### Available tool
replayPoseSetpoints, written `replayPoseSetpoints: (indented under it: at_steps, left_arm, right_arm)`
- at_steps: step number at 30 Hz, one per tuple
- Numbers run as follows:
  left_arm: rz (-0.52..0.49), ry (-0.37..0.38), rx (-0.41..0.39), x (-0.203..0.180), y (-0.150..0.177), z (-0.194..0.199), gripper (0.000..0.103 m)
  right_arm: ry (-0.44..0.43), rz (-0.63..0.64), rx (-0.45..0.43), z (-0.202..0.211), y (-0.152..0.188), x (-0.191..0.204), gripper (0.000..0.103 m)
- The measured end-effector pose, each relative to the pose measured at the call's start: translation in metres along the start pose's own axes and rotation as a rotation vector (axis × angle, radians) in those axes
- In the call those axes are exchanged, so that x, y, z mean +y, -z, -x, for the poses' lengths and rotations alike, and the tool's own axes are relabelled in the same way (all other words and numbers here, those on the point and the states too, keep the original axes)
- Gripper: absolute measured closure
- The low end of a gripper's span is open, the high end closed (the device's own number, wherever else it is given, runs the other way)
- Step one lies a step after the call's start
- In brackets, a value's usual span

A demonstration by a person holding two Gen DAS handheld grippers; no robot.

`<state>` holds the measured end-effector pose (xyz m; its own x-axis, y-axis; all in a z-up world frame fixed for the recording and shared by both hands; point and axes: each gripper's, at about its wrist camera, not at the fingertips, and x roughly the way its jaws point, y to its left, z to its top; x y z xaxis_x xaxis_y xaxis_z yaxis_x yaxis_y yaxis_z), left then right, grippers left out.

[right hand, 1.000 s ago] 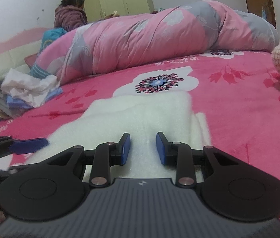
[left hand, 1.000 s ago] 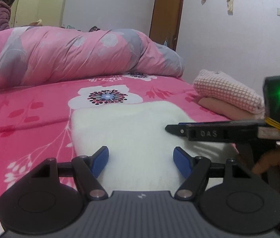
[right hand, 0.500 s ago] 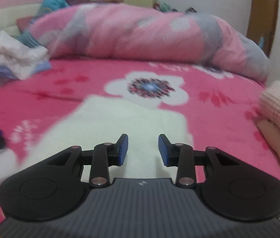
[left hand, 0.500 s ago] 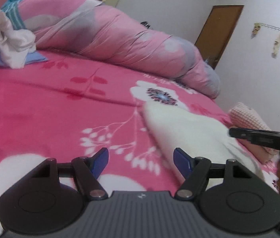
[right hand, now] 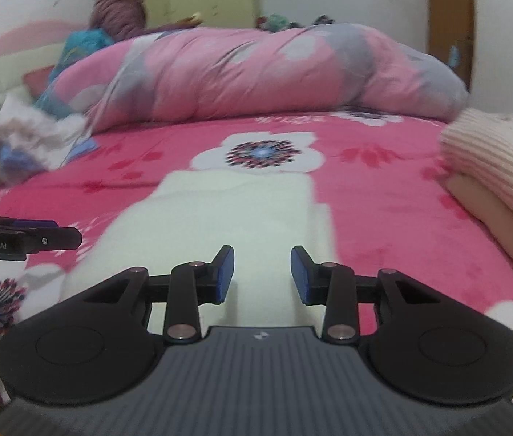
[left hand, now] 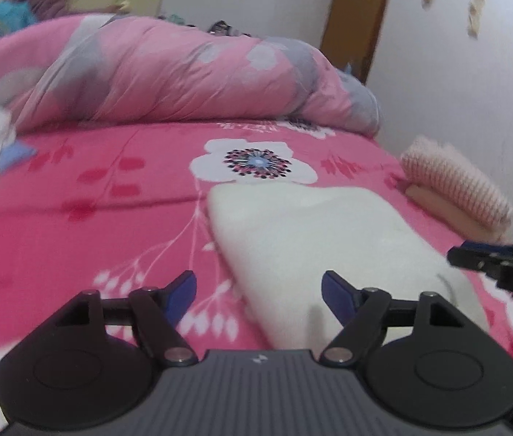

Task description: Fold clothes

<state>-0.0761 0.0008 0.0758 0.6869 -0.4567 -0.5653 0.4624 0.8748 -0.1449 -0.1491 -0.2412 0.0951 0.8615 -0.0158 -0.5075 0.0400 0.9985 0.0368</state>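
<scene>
A white fleece garment (left hand: 311, 232) lies folded into a long strip on the pink flowered bedspread (left hand: 75, 218). My left gripper (left hand: 258, 285) hovers over the strip's near left edge. Its jaws are opening, and nothing is pinched between them. In the right wrist view the same white garment (right hand: 227, 210) runs away from my right gripper (right hand: 262, 258), which hangs above its near end with a clear gap between the blue pads and holds nothing. The right gripper's fingers (left hand: 481, 258) reach in from the right; the left gripper's fingers (right hand: 60, 238) reach in from the left.
A rolled pink and grey quilt (left hand: 169, 76) lies across the back of the bed. A stack of folded pink knitwear (right hand: 492, 167) sits at the right edge. Crumpled unfolded clothes (right hand: 27, 145) are piled at the left. A person (right hand: 122, 11) sits behind the quilt.
Both grippers have lifted and drawn back from the white garment. The left view swung left, then back toward the garment, and its jaws stand wider. The right jaws have widened slightly.
</scene>
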Motion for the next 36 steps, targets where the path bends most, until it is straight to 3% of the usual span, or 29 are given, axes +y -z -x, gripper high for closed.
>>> replayPoseSetpoints:
  at_steps: [7,11,14,17,22,27,34,36]
  left_arm:
    - [-0.111,-0.097,0.085,-0.046,-0.025,-0.034,0.02]
    - [-0.128,-0.149,0.12,-0.059,-0.023,-0.046,0.017]
    - [-0.133,-0.178,0.125,-0.065,-0.023,-0.049,0.016]
    - [-0.14,-0.198,0.129,-0.069,-0.025,-0.052,0.016]
    - [-0.145,-0.223,0.133,-0.074,-0.027,-0.054,0.016]
    - [-0.15,-0.227,0.137,-0.076,-0.027,-0.055,0.016]
    - [-0.148,-0.229,0.141,-0.077,-0.027,-0.054,0.016]
    - [-0.148,-0.23,0.141,-0.078,-0.026,-0.054,0.016]
  right_arm:
    - [-0.053,0.034,-0.037,-0.017,-0.019,-0.01,0.07]
    - [-0.088,0.041,-0.001,-0.044,-0.018,-0.021,0.071]
    - [-0.055,0.025,0.062,-0.068,-0.014,-0.035,0.071]
    - [-0.076,-0.041,0.032,-0.072,-0.026,-0.045,0.071]
    - [-0.166,-0.005,-0.003,-0.088,-0.045,-0.034,0.071]
    - [-0.14,-0.011,0.12,-0.135,-0.041,-0.039,0.083]
    - [-0.162,-0.026,0.088,-0.133,-0.061,-0.035,0.083]
    - [-0.142,-0.018,0.123,-0.144,-0.061,-0.034,0.084]
